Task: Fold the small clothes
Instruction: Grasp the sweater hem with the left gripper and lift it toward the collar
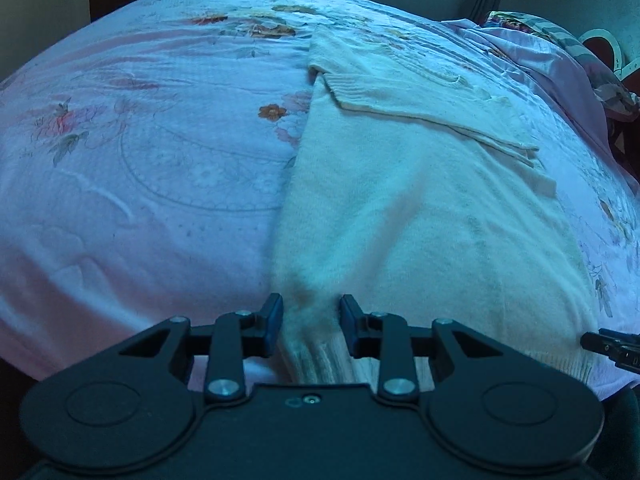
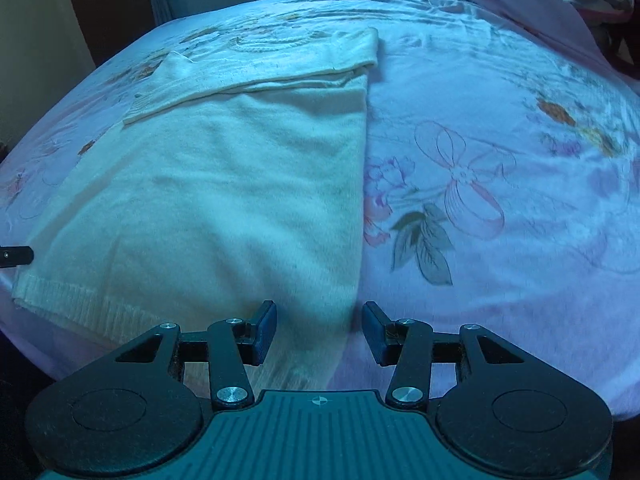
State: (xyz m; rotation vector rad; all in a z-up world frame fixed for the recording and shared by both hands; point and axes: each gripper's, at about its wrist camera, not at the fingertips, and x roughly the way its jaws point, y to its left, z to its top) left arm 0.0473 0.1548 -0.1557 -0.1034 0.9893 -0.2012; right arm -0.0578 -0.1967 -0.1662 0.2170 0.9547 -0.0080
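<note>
Ribbed hem fabric of the cream sweater (image 1: pixel 420 216) is seen running between the fingertips of the left gripper (image 1: pixel 311 324) at the bottom of the left wrist view. Whether the blue pads (image 1: pixel 272 320) press on the knit or merely stand on either side of it cannot be told, though a narrow gap is kept and the cloth appears bunched there. The right gripper (image 2: pixel 320 330) is held with its fingers spread; the sweater's right-hand edge (image 2: pixel 362 200) is straddled by them, with one pad over the knit and the other over the bedspread (image 2: pixel 500 240), and nothing is pinched.

The sweater is laid flat on the flowered bedspread, its hem nearest both grippers and its neckline farthest away. Its long axis is thus directed away from the fingers, up the bed. Both sleeves are already folded across the upper body, so a narrow rectangle is formed. The tip of the other gripper is glimpsed at the frame edge in each view, so the two hem corners are taken to be covered, one by each hand.

The remaining step is judged to be a fold along the length: the hem is to be carried forward toward the neckline. Neither hand is markedly nearer; both corners would need to be lifted together, or the rectangle may be skewed.
</note>
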